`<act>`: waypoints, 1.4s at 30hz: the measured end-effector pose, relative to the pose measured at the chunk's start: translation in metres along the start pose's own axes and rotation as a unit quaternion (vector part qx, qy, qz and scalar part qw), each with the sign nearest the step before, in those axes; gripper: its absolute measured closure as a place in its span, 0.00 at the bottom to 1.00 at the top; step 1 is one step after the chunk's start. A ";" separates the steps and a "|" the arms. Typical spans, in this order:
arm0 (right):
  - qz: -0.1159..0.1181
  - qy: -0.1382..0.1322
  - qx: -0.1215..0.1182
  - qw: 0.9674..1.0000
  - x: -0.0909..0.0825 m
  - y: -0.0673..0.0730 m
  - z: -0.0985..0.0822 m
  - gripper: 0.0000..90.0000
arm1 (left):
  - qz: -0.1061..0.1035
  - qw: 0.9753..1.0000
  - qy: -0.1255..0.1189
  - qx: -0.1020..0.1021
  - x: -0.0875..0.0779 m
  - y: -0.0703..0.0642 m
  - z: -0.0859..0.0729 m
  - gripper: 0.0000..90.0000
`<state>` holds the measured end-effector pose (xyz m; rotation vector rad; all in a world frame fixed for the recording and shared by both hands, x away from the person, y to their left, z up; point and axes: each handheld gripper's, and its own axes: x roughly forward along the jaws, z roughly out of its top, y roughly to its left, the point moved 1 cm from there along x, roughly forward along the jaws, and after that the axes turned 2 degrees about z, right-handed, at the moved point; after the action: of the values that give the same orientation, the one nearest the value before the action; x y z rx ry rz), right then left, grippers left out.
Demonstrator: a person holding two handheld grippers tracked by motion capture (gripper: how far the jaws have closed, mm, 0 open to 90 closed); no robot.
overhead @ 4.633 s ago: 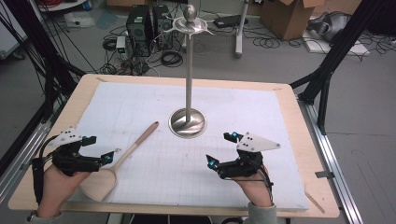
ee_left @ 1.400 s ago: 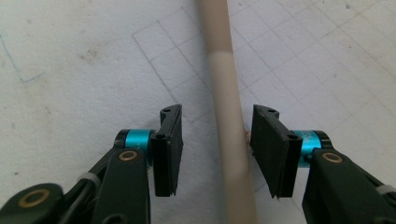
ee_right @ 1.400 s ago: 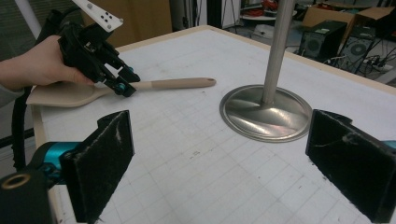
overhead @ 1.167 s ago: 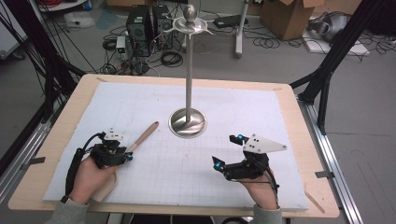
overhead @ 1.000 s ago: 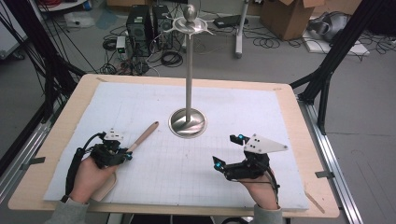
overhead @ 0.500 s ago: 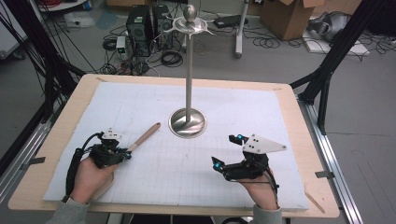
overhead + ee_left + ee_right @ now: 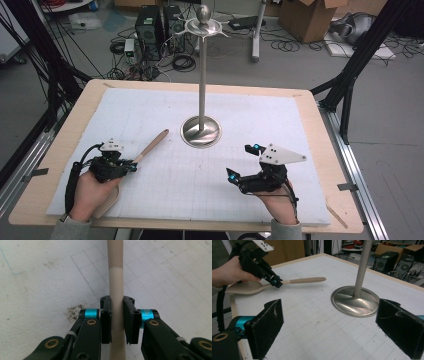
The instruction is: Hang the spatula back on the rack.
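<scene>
A pale wooden spoon (image 7: 150,146) lies slanted on the white gridded mat (image 7: 280,120) at the front left, its bowl under the person's left hand. My left gripper (image 7: 131,167) is shut on the spoon's handle (image 7: 115,270), and both black pads (image 7: 106,315) press its sides. The right gripper view has the same grip (image 7: 275,282) on the spoon (image 7: 304,280). My right gripper (image 7: 244,161) rests at the front right, open, with nothing between its pads (image 7: 272,312).
A tall metal stand rises from a round base (image 7: 201,131) at the mat's centre, its pole (image 7: 202,75) topped by a small dish and ball. The base (image 7: 355,301) lies just ahead of the right gripper. Wooden table edges (image 7: 345,200) frame the mat.
Since the oldest frame the left hand has moved right onto the spoon's handle and its jaws have shut on it. Over the last second nothing visibly shifts. The right gripper stays put.
</scene>
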<state>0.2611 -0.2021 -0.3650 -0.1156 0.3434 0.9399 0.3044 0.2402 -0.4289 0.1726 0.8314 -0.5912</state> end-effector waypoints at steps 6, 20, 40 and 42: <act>0.002 0.002 0.002 1.000 0.001 0.001 0.000 0.08 | -0.018 1.000 -0.025 -0.004 -0.013 -0.001 0.003 0.87; 0.002 0.001 0.001 1.000 0.000 0.001 0.000 0.08 | -0.064 0.996 -0.067 0.013 -0.042 -0.012 0.022 0.87; -0.002 -0.003 0.006 1.000 -0.004 -0.003 -0.001 0.08 | -0.087 0.989 -0.114 0.028 -0.077 -0.016 0.057 0.87; -0.002 -0.003 0.007 1.000 -0.004 -0.003 -0.002 0.08 | -0.089 0.989 -0.118 0.028 -0.080 -0.015 0.060 0.87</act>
<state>0.2609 -0.2077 -0.3653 -0.0997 0.3445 0.9333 0.2928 0.2395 -0.3286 0.0774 0.6046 -0.7870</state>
